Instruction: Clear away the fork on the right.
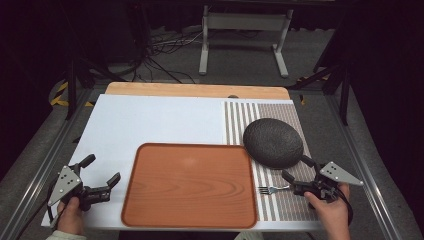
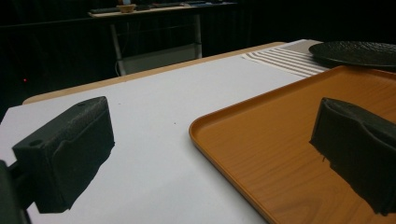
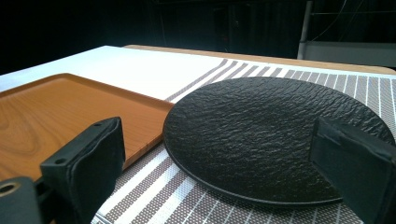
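- The right gripper (image 1: pixel 296 173), jaws spread wide and holding nothing, hovered over the brown-and-white striped placemat (image 1: pixel 280 200).
- The round, rough-textured black plate (image 1: pixel 273 142) lay just ahead of it, slightly to its left, much nearer this hand than the other; being round, it had no long axis.
- A silver metal fork (image 1: pixel 272 189) lay beside that gripper, long axis across the table, tines toward the orange wood-grain tray (image 1: pixel 190 184).
- The left gripper (image 1: pixel 106 172), also wide open and empty, hung just left of the tray.

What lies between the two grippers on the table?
In the high view, the orange tray and a fork on the striped mat lie between the left gripper and right gripper.
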Demonstrator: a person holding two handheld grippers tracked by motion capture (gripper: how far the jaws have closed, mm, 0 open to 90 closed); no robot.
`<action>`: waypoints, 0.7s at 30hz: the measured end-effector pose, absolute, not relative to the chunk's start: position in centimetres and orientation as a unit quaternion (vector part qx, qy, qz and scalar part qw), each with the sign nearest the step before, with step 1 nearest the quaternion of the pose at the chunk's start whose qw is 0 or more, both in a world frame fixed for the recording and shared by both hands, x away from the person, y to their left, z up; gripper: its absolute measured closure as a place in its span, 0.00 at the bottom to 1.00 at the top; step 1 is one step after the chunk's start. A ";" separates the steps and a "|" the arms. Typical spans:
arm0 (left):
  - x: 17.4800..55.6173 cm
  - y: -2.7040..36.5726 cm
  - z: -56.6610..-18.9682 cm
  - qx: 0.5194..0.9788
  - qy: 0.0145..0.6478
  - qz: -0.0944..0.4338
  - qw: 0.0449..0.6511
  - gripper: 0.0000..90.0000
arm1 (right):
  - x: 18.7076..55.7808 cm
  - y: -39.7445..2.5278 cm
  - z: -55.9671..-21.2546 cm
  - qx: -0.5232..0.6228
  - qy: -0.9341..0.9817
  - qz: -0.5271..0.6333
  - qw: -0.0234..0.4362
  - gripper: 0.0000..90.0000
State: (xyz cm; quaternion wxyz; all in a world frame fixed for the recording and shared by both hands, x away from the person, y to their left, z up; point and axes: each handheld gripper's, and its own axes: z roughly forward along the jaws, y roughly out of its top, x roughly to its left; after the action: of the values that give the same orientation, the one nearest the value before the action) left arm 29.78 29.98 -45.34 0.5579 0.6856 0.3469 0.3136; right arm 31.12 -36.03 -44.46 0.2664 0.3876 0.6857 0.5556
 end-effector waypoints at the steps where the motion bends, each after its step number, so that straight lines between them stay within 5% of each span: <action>1: 29.8 30.0 -45.3 0.686 0.347 0.314 0.558 0.00 | 31.1 -36.0 -44.5 0.388 0.686 0.556 0.266 0.05; 21: 29.9 29.9 -45.5 0.692 0.348 0.310 0.551 0.00 | 31.2 -35.7 -44.6 0.381 0.695 0.551 0.261 0.06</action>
State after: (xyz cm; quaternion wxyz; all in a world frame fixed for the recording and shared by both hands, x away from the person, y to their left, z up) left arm 29.89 29.88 -45.45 0.5512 0.6920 0.3481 0.3101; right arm 31.16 -35.67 -44.57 0.2612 0.3811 0.6947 0.5513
